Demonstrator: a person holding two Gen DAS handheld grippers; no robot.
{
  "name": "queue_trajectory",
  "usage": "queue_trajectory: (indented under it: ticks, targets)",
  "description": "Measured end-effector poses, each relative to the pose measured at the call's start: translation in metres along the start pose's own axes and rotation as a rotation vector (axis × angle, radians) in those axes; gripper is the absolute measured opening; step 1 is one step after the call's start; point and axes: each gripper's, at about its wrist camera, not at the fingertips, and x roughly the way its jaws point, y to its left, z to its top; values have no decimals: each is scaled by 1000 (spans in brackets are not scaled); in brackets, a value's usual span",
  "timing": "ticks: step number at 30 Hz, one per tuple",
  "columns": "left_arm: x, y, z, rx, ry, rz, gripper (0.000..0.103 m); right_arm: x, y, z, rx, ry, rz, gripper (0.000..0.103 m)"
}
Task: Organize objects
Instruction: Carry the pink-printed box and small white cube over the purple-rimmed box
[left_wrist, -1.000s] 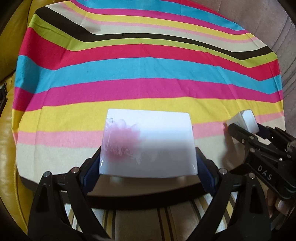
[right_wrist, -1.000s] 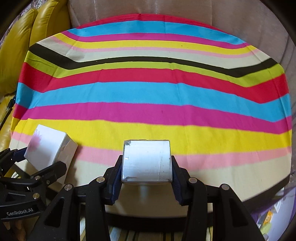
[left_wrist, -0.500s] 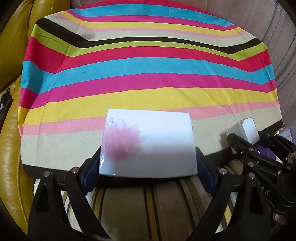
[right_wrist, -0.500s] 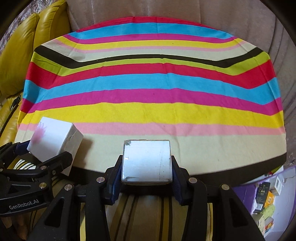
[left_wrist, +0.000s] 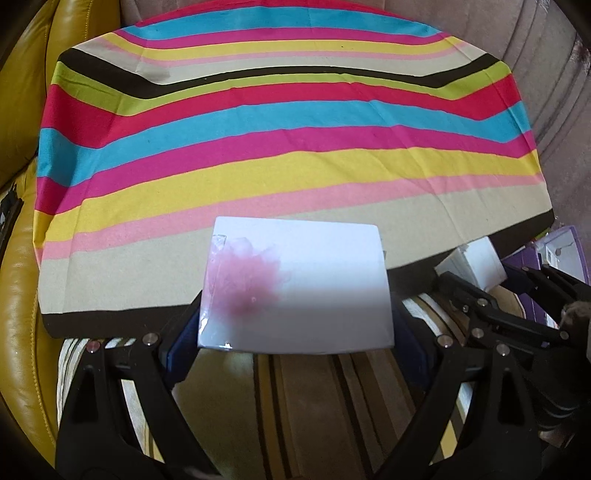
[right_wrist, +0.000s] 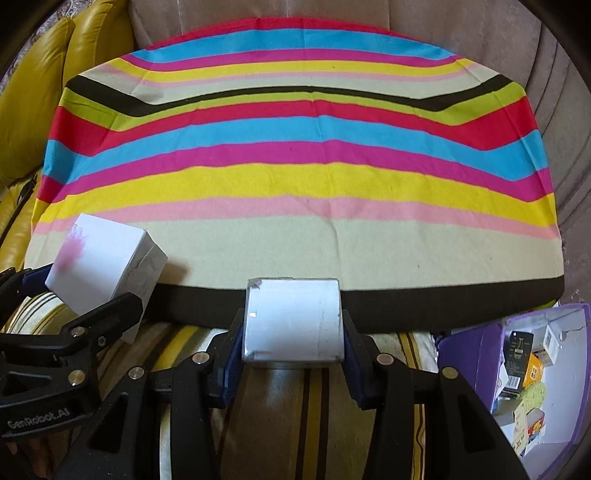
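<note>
Hidden or unclear: the print on the larger white box is a blurred pink blotch, its subject not legible. The undersides of both boxes are concealed by the tongs. Contents of the purple bin are partly cut off by the frame edge.

Left tongs: spread wide and clamped on the larger white box by its two sides, held off the surface above the near edge of the worktop.

Right tongs: drawn narrow and clamped on the smaller white box, likewise held above the near edge.

Container: the purple bin stands below the near right corner of the worktop and holds small cartons and packets, some yellow, one black-labelled.

Surface: the worktop carries a multicoloured striped cloth. A mustard leather cushion lies to the left and grey upholstery behind.
</note>
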Motion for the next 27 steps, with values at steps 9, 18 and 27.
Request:
queue_trajectory:
  ticks: [9,18,27]
  targets:
    - [-7,-11,-2,31,-20,-16,91,-11,-13,-4,47,-9,10,47]
    - [-11,-40,3,94,-28,-58,91,-29,-42,-11,104,-36,6,47]
    - [-14,-87,7,196,-37,-113,91,-44,-93,-27,186,-52,-53,47]
